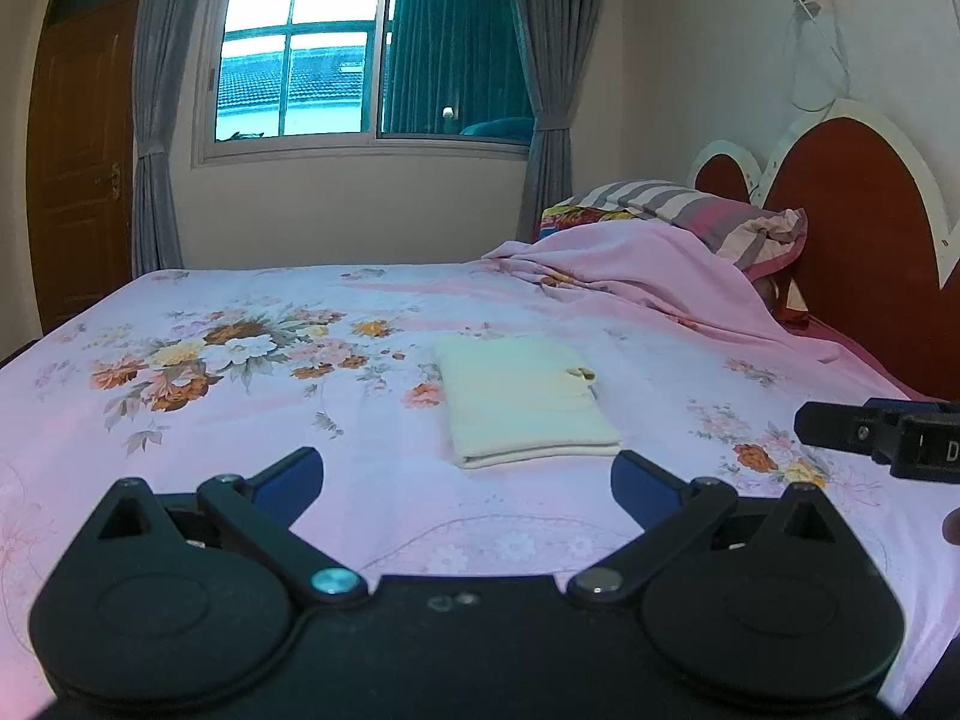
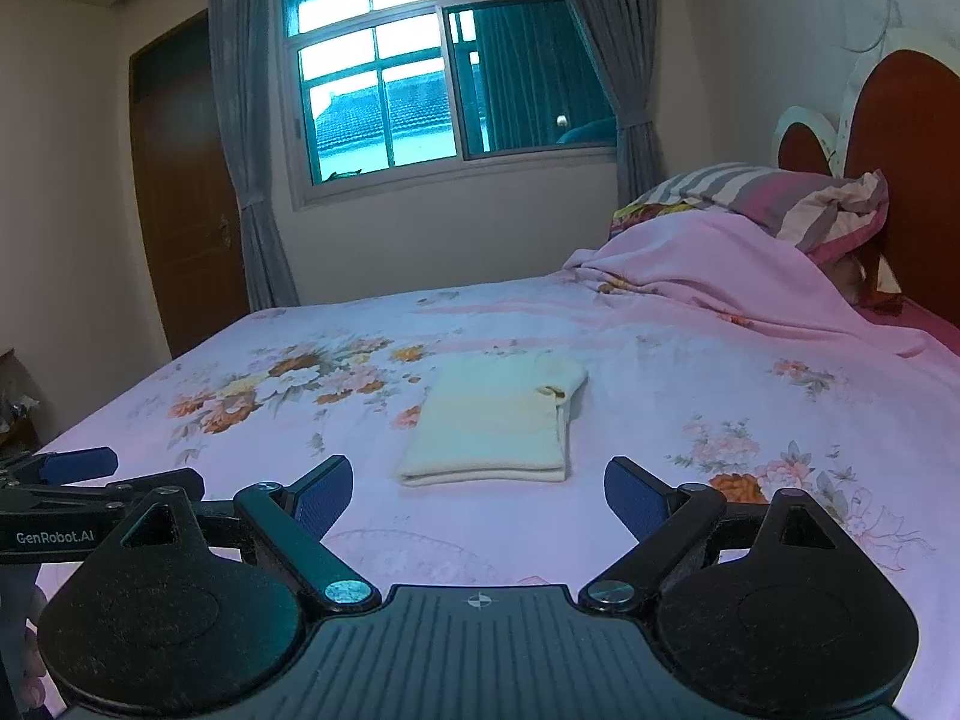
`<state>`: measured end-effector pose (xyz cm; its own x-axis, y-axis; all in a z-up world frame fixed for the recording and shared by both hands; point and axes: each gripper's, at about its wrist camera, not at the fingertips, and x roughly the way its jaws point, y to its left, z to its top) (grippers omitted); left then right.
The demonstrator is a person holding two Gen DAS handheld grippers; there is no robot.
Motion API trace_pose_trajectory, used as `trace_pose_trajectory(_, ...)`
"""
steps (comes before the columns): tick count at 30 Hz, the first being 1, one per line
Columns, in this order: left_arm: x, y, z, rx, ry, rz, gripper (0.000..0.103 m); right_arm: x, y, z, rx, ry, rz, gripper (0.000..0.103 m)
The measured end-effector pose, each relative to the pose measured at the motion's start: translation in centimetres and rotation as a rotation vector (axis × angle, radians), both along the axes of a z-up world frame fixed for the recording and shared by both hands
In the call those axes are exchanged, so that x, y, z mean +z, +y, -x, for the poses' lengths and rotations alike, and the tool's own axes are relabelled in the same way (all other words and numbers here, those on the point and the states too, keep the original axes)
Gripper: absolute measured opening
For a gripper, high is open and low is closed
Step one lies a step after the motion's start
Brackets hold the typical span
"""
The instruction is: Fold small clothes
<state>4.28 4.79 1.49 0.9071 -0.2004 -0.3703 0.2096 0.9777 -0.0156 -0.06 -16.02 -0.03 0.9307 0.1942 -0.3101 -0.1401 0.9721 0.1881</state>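
Observation:
A small cream garment lies folded into a flat rectangle on the pink floral bed sheet. My left gripper hovers just short of its near edge, jaws wide open and empty. In the right wrist view the same folded garment sits straight ahead of my right gripper, which is also open with nothing between its blue pads. Neither gripper touches the cloth. The right gripper's body shows at the right edge of the left wrist view, and the left gripper pokes in at the left of the right wrist view.
A rumpled pink blanket and striped pillows are piled at the far right by the red headboard. A curtained window and a brown door stand beyond the bed. The bed's left edge drops off.

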Motion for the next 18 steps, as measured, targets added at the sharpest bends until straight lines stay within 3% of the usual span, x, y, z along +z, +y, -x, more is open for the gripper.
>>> trace_pose_trajectory(18,-0.37,0.09,0.10,0.004,-0.001,0.005,0.103,-0.35,-0.06,-0.39,0.007,0.010,0.005,0.090)
